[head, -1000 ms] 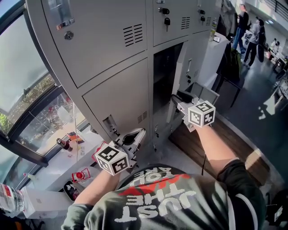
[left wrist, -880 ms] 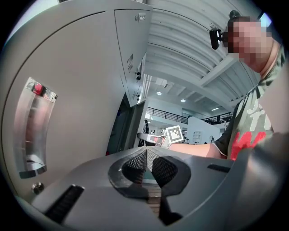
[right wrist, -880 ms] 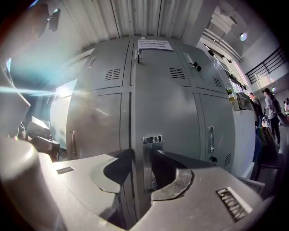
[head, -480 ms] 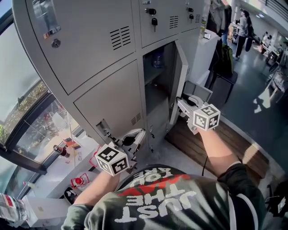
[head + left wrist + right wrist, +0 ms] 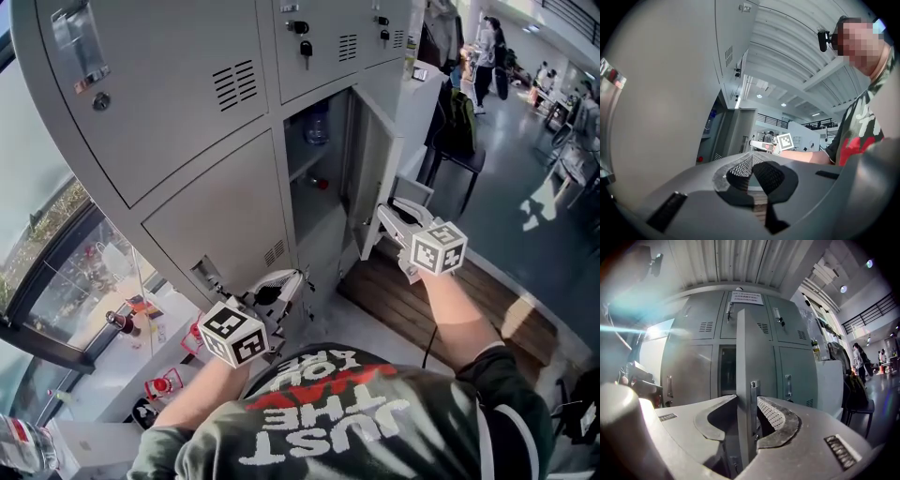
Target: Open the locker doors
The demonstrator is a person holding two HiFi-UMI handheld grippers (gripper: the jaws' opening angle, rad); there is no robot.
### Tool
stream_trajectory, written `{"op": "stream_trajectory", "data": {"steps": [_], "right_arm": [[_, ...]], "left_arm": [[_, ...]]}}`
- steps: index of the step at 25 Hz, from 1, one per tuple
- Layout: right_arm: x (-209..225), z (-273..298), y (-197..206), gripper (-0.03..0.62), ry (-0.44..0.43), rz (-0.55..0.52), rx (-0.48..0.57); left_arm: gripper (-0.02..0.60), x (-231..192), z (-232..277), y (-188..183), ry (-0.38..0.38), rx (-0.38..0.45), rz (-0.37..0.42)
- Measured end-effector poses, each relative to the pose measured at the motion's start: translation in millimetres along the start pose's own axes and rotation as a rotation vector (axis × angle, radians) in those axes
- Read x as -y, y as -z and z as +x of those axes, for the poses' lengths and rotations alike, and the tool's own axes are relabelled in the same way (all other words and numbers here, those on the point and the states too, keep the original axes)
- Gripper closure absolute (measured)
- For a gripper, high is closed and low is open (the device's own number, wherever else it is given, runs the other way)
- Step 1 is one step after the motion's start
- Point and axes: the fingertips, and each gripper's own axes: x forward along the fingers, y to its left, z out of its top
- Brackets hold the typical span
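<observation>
A bank of grey lockers [image 5: 187, 103] fills the head view. The middle lower locker door [image 5: 372, 178] stands swung out to the right. My right gripper [image 5: 382, 217] is shut on its free edge. In the right gripper view that door edge [image 5: 745, 357] with its latch plate runs up between the jaws of the right gripper [image 5: 747, 404]. Inside the open compartment [image 5: 314, 202] a water bottle [image 5: 317, 122] stands on the shelf. My left gripper [image 5: 298, 278] hovers shut and empty by the closed lower left door [image 5: 216, 220], just right of its handle [image 5: 208, 275]. Its pads [image 5: 740, 164] meet.
People [image 5: 489, 52] stand far off at the upper right, behind a dark chair [image 5: 457, 141]. A strip of wooden floor [image 5: 422, 309] lies under the right arm. A window ledge [image 5: 141, 323] with small items runs along the left.
The locker door has swung further open, showing more of the compartment. My right gripper moved right and towards me with the door edge. The left gripper has hardly shifted.
</observation>
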Motion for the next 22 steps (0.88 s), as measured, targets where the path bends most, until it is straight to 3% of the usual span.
{"op": "stream_trajectory", "data": {"steps": [22], "right_arm": [[74.3, -38.6, -1.3, 0.497, 0.139, 0.042, 0.035]], "left_arm": [[0.580, 2.3, 35.1, 5.1, 0.036, -0.017, -0.010]]}}
